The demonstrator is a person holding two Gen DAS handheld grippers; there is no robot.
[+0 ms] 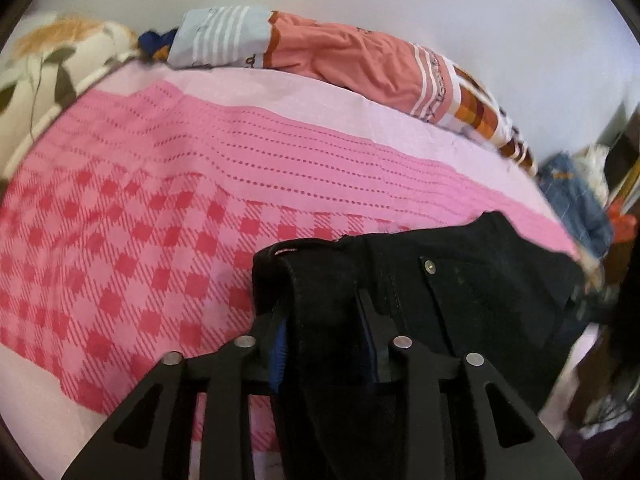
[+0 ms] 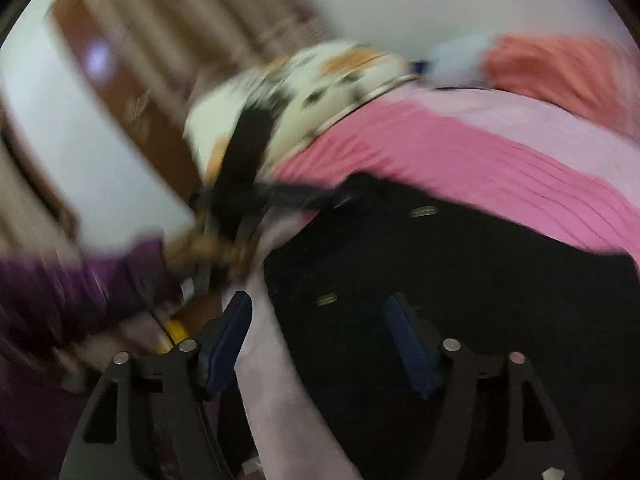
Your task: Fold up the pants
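Observation:
Black pants lie on the pink bedspread at the bed's near right part. My left gripper is shut on the pants' waistband, which bunches up between the blue pads. In the blurred right wrist view the pants spread across the bed with small metal rivets showing. My right gripper is open, its blue pads wide apart over the pants' edge and the pale sheet. The left gripper and a hand in a purple sleeve show faintly at the left of that view.
A rolled orange and light-blue blanket lies along the far side of the bed by the white wall. A floral pillow sits at the far left. Blue jeans and clutter lie off the bed's right edge. A brown door stands left.

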